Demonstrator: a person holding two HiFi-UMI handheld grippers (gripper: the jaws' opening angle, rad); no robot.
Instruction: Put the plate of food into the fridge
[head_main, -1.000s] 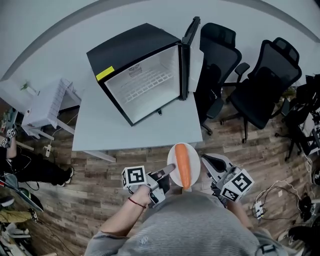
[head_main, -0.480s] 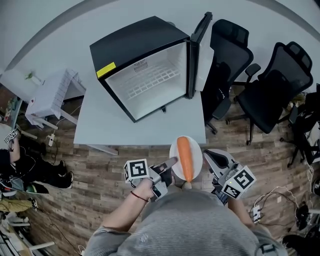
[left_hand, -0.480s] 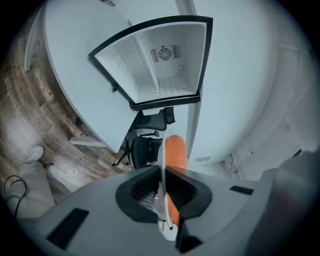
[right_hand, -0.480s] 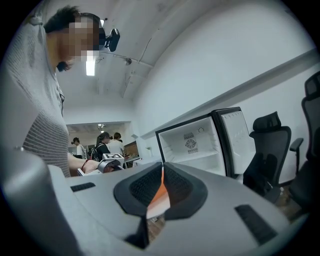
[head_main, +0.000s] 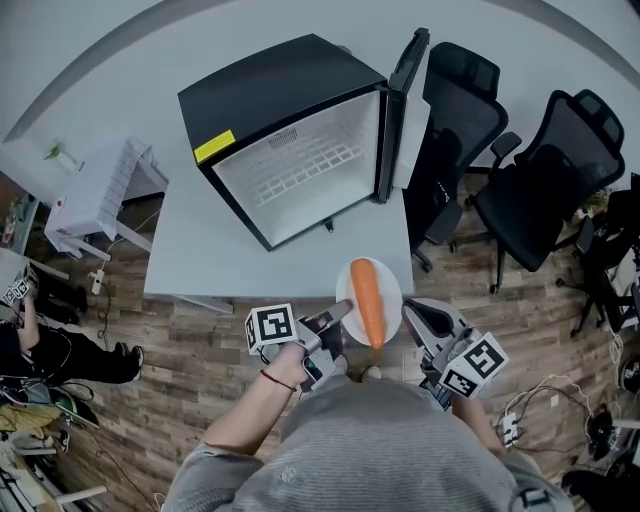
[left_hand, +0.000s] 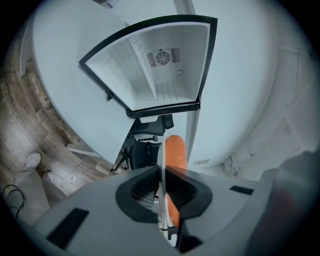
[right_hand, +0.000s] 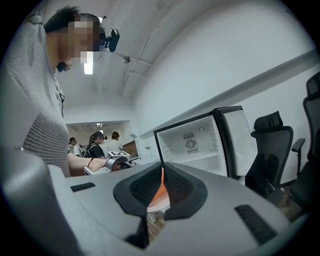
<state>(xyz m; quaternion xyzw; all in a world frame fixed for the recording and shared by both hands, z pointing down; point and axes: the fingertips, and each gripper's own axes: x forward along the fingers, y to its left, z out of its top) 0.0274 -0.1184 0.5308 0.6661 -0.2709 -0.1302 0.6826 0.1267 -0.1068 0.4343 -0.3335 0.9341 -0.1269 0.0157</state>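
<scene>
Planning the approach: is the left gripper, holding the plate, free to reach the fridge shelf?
Likely yes: the fridge door stands open, its shelf looks bare, and only tabletop lies before the plate.

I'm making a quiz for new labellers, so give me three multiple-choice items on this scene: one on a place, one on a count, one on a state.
1. Where is the plate with the carrot? A in the fridge; B on the floor; C held by the left tool and right tool near the table's edge.
2. How many black office chairs stand beside the table? A one; B two; C four.
3. How is the fridge door? A shut; B open; C removed.
Answers: C, both tools clamp its rim; B, two chairs show at the right; B, the white inside shows.
</scene>
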